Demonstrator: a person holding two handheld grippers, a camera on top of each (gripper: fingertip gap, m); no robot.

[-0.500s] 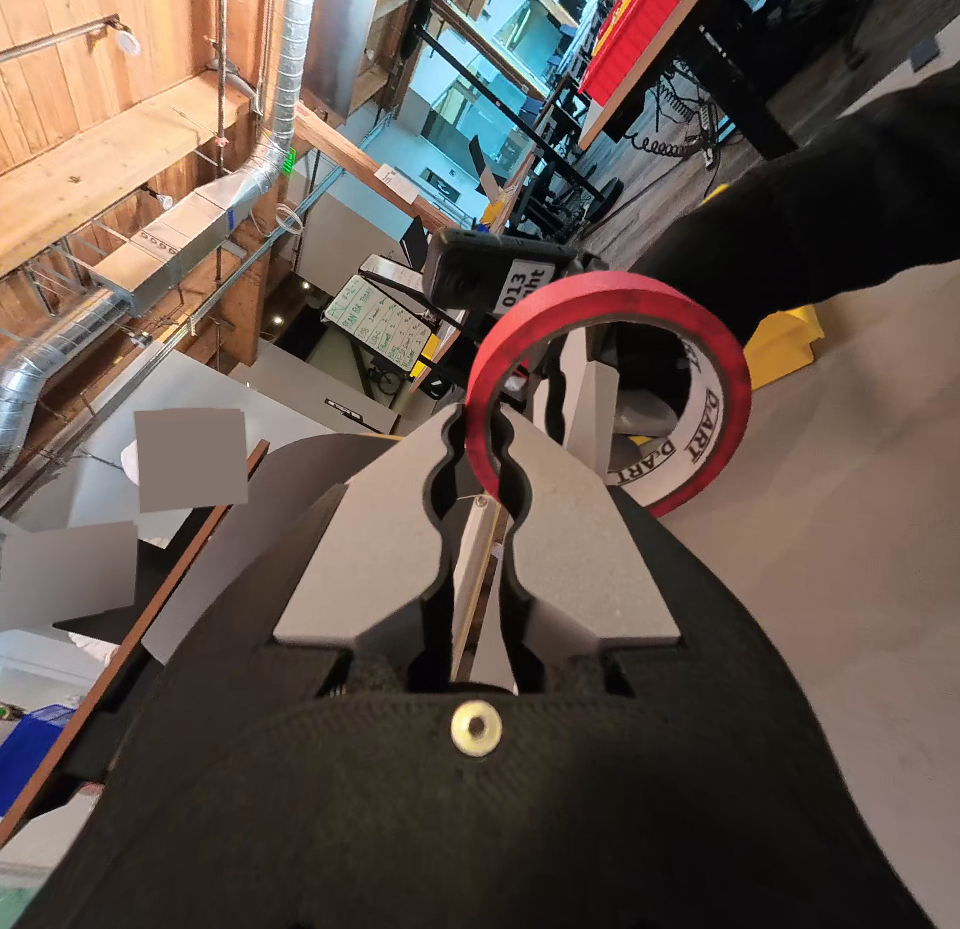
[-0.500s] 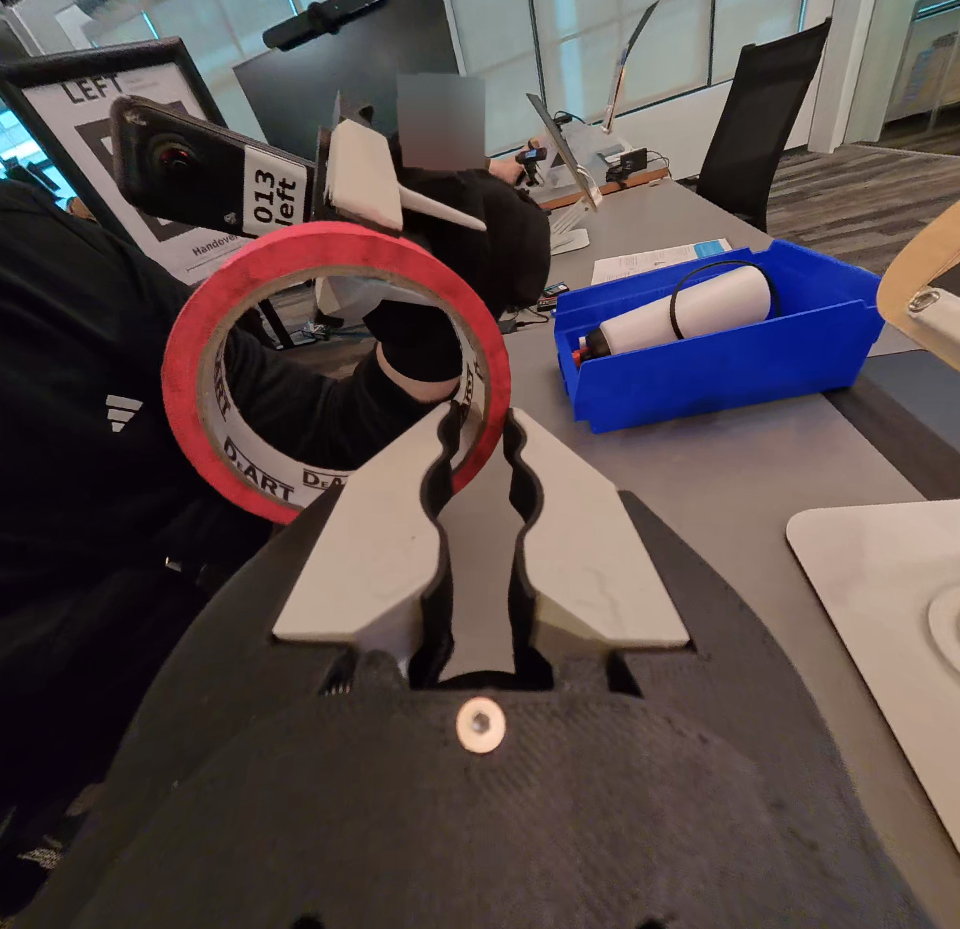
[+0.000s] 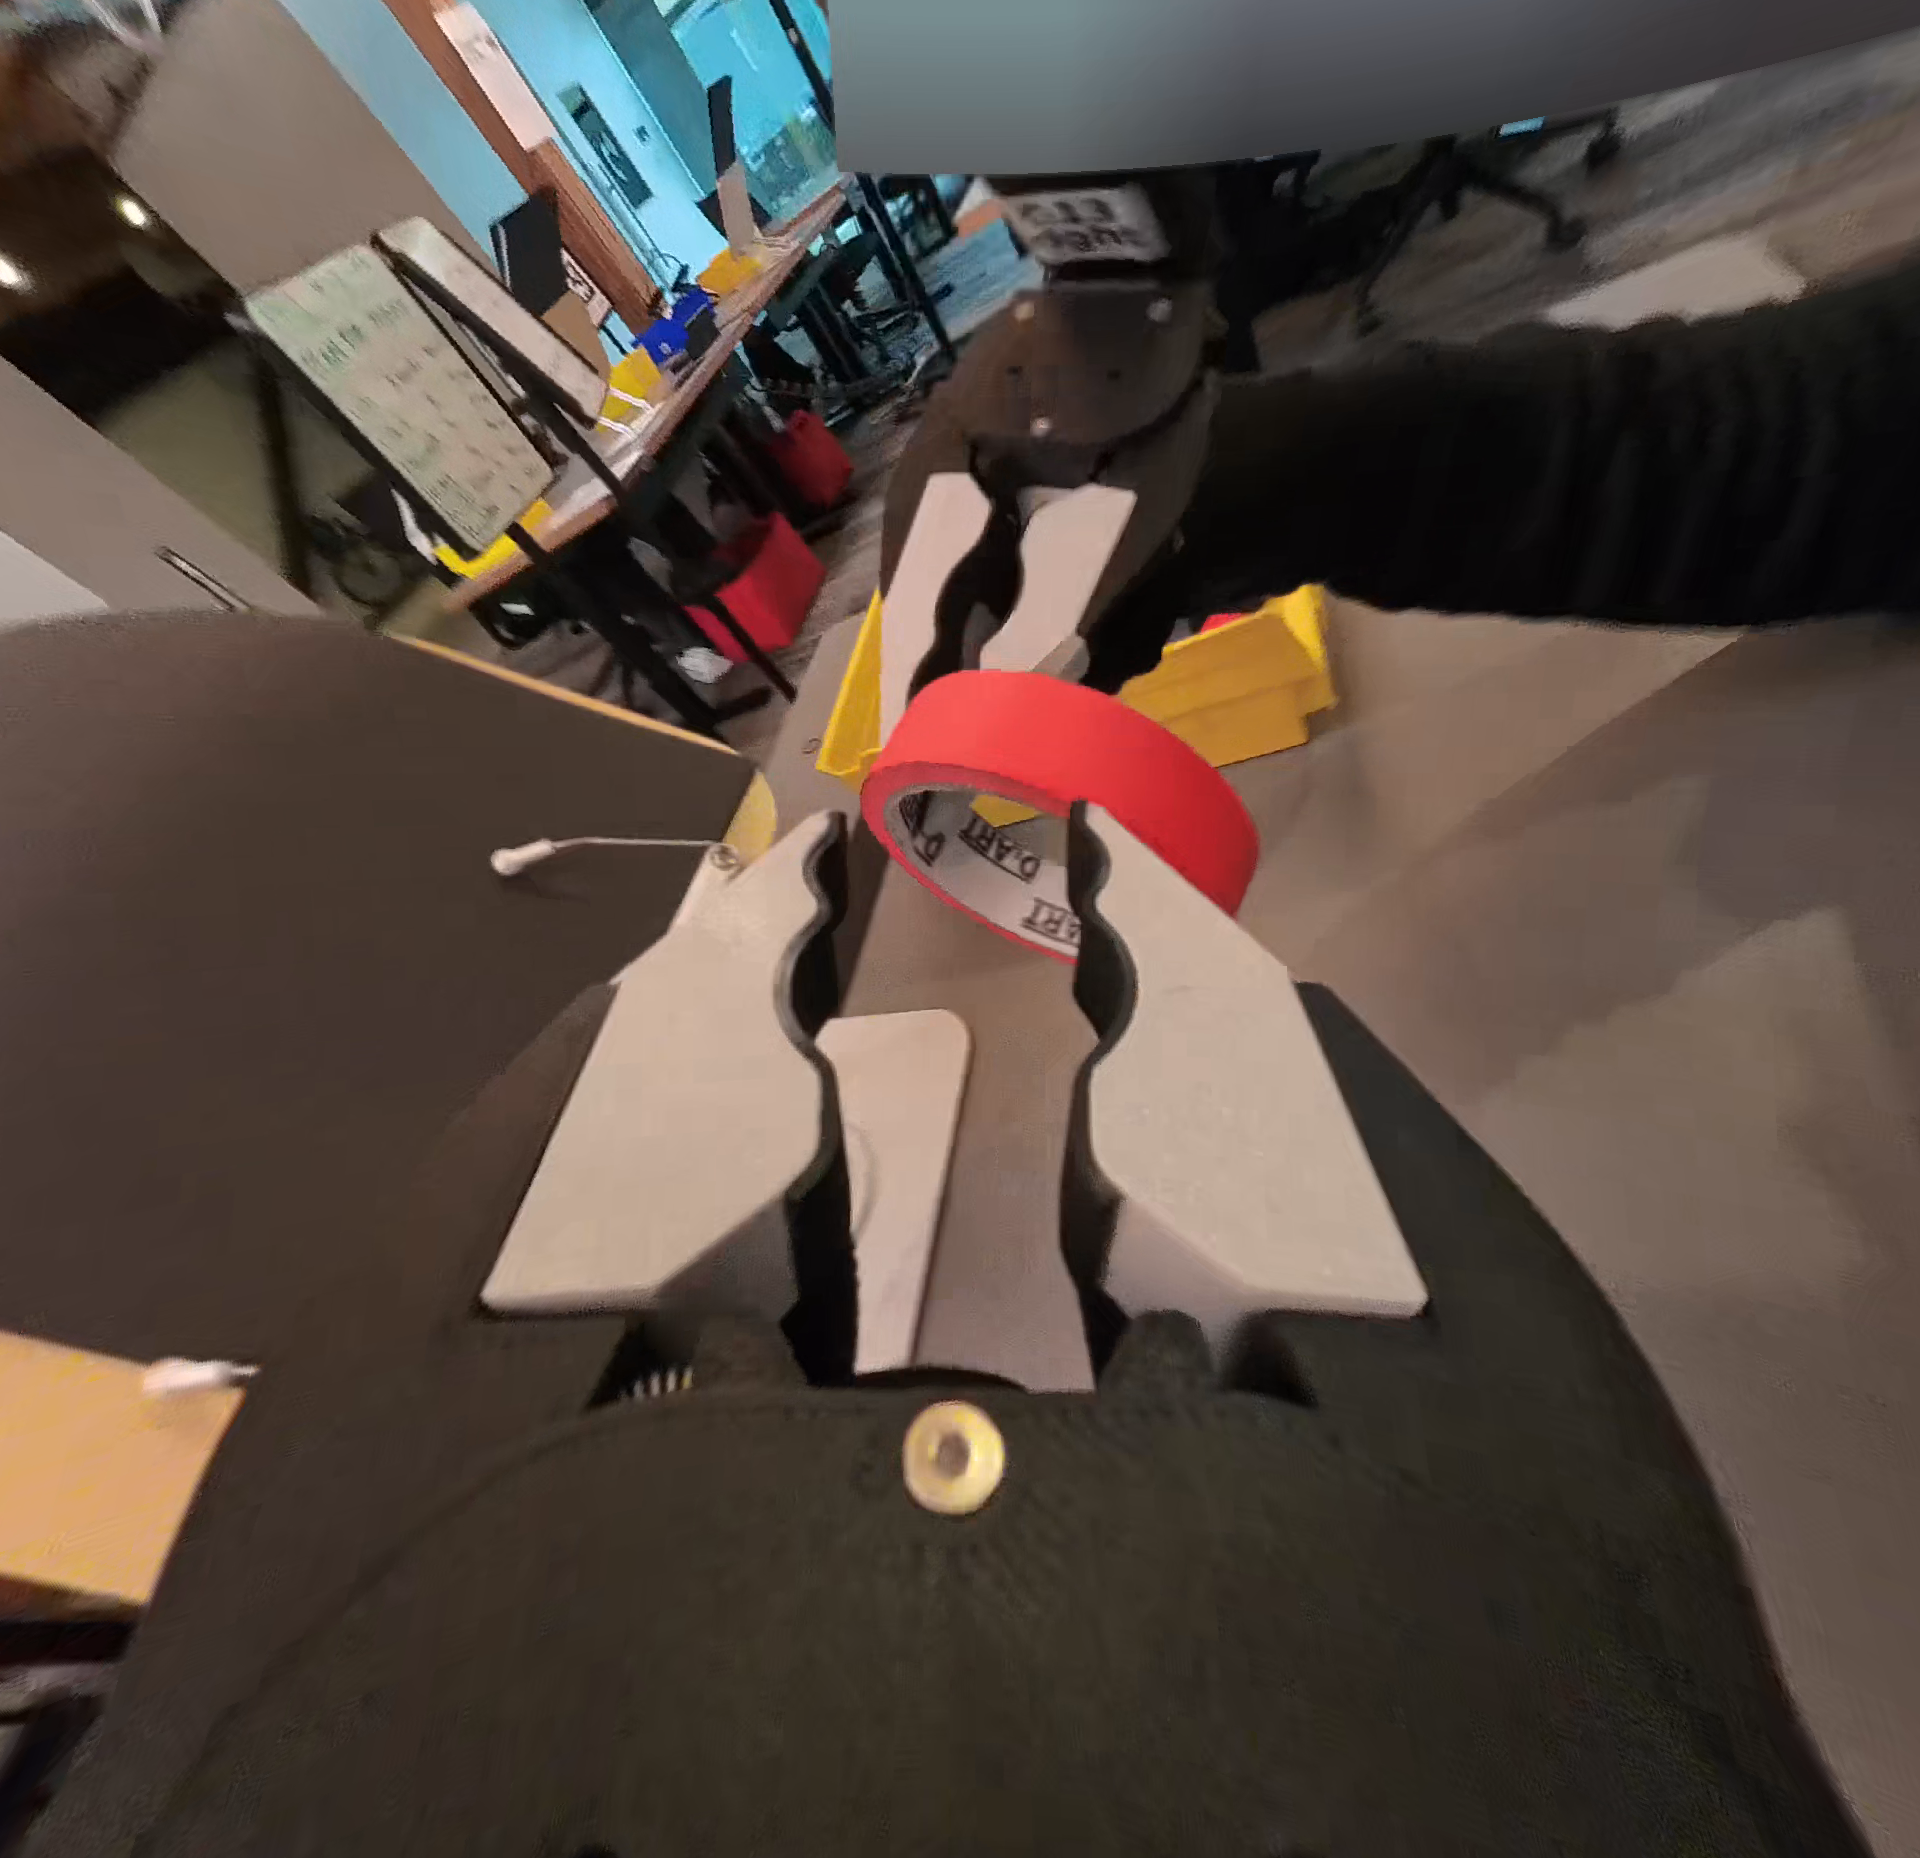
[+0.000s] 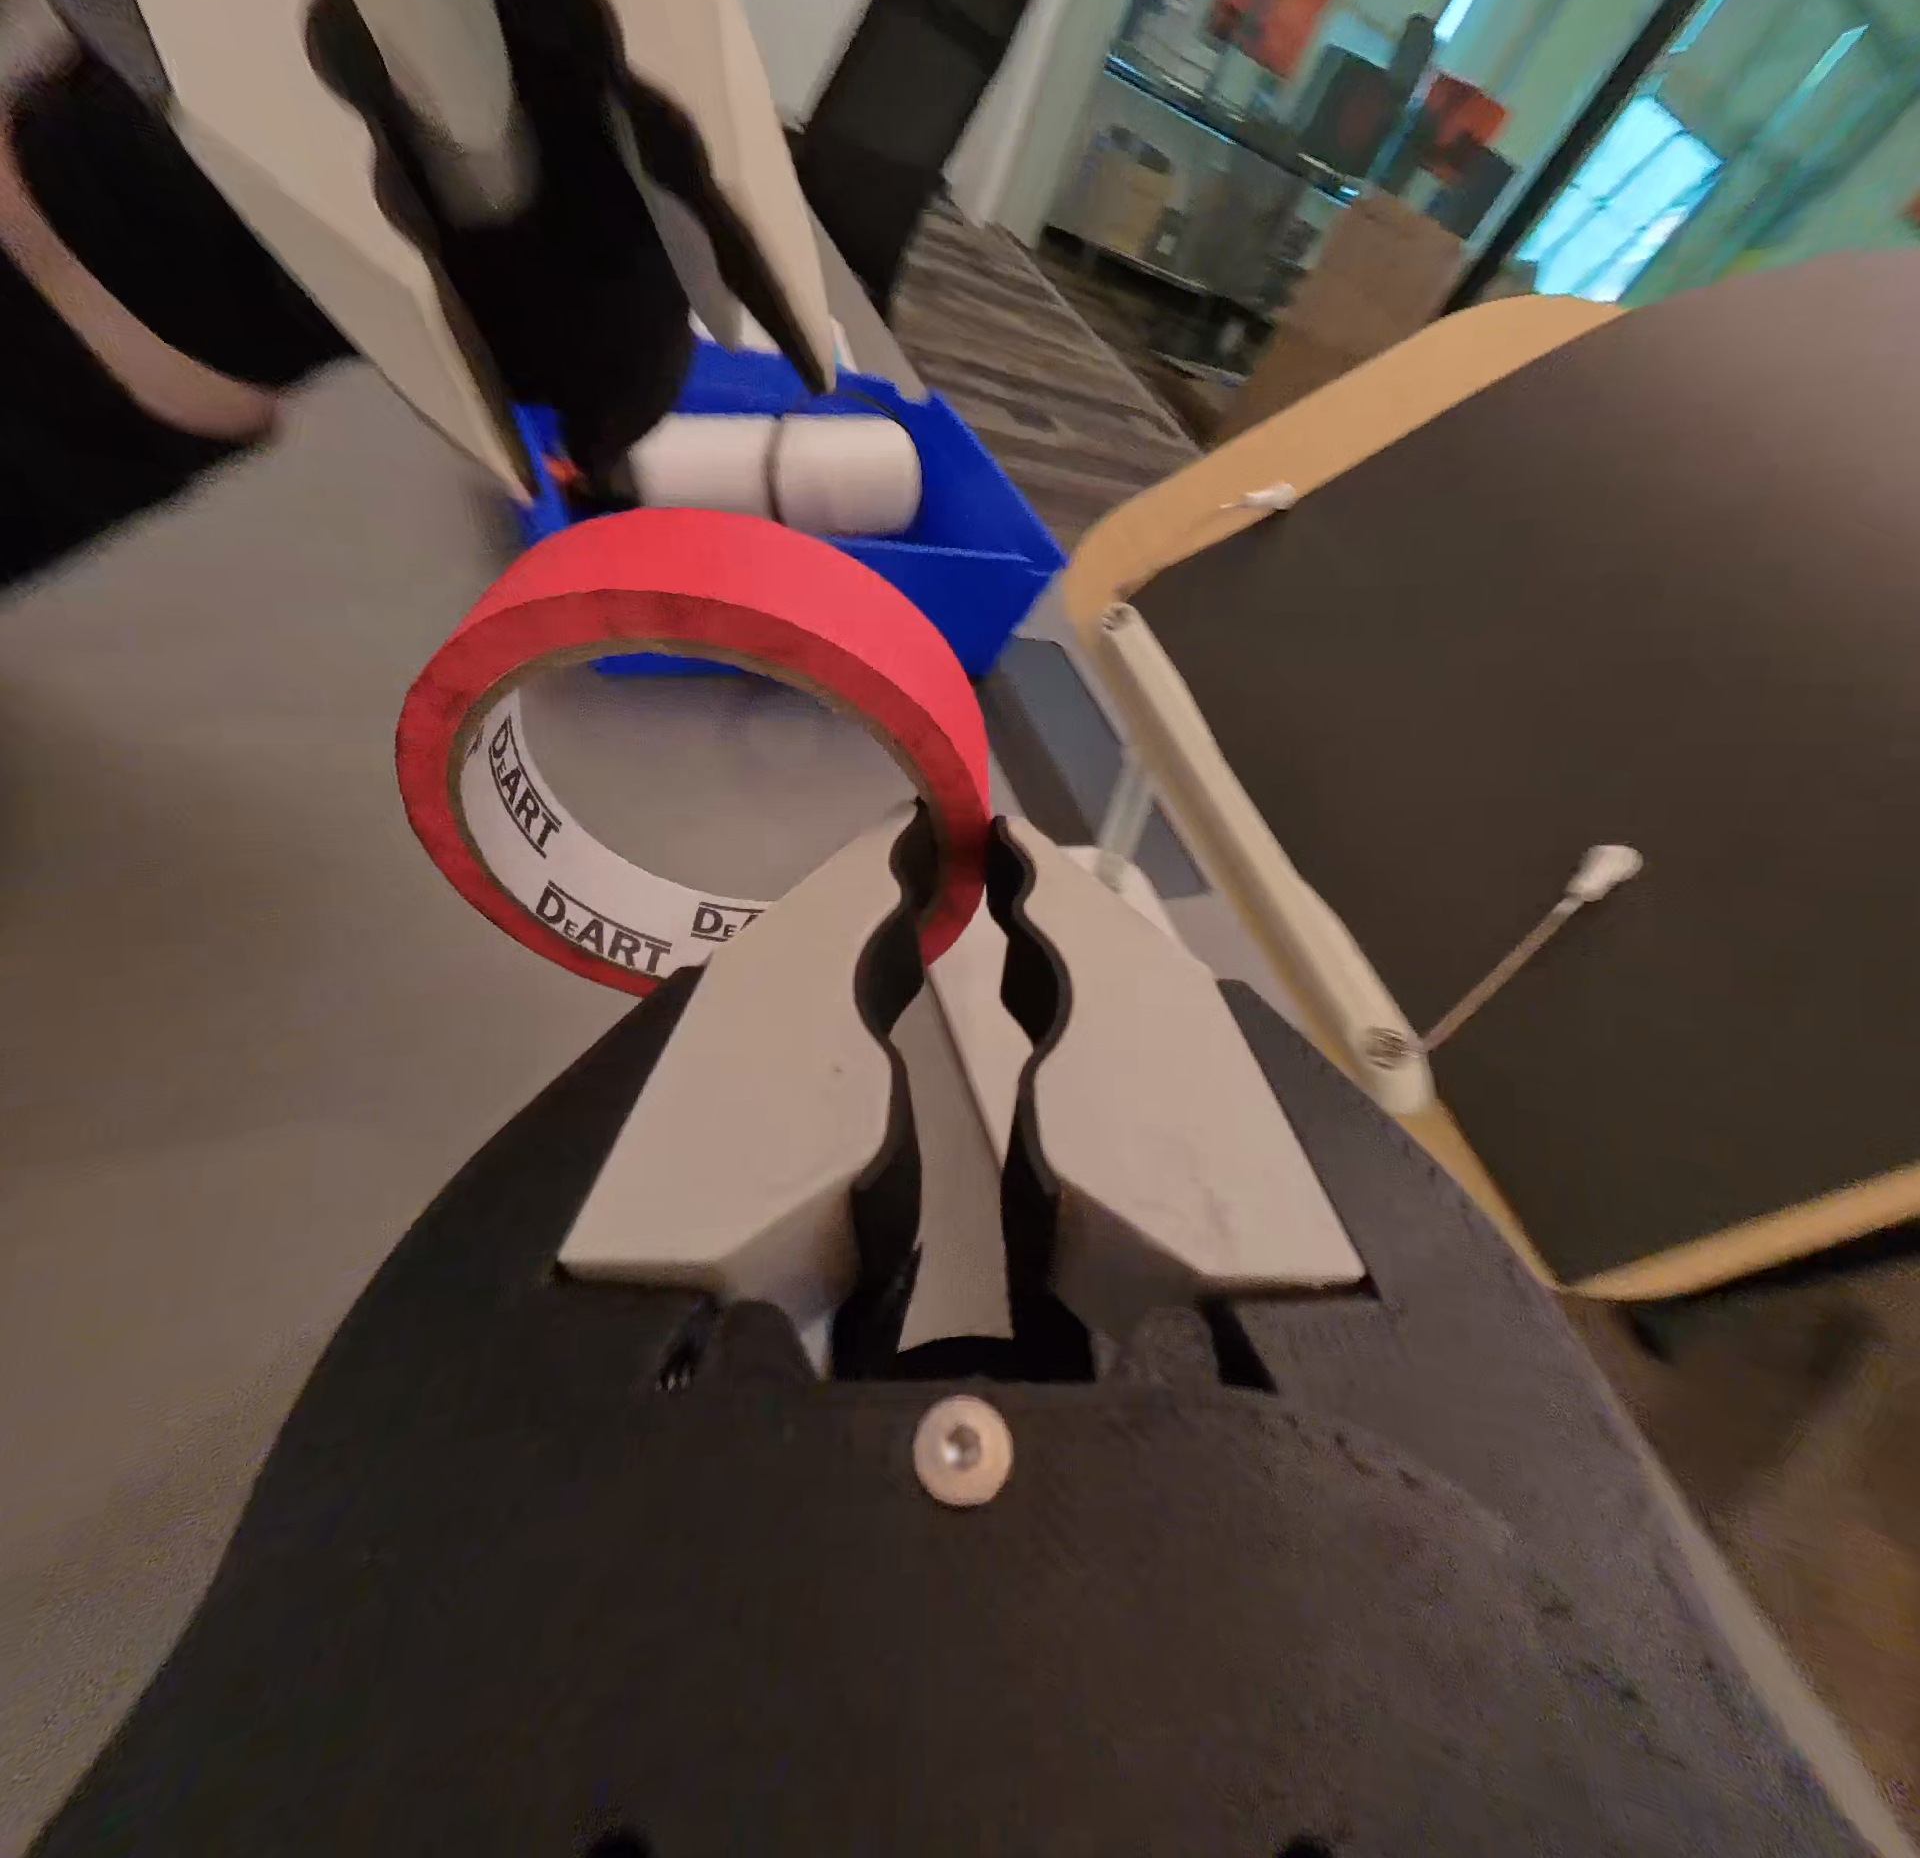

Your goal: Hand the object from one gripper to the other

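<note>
Gripping the red tape roll at its wall, the right gripper has its jaws closed on the ring: one finger sits inside the roll against the white printed liner, the other presses on the red outer face. The roll stands out in front of this gripper, held clear above the grey table, with its opening turned partly toward the camera.

The left gripper has its jaws spread apart and holds nothing. In the left wrist view the tape roll lies just beyond its fingertips, toward the right-hand finger, which overlaps the roll's near rim in the picture; contact there cannot be confirmed. In the right wrist view the same gripper comes in from the top left, its two pale fingers apart and their tips just above and behind the roll, not closed on it.

Behind the roll on the table stands a blue bin containing a white cylindrical bottle. A black-sleeved arm reaches in from the right of the left wrist view, behind the right gripper, with yellow bins on the table beyond. A dark panel with a pale wooden edge stands at the table's right side. Both views are somewhat motion-blurred.
</note>
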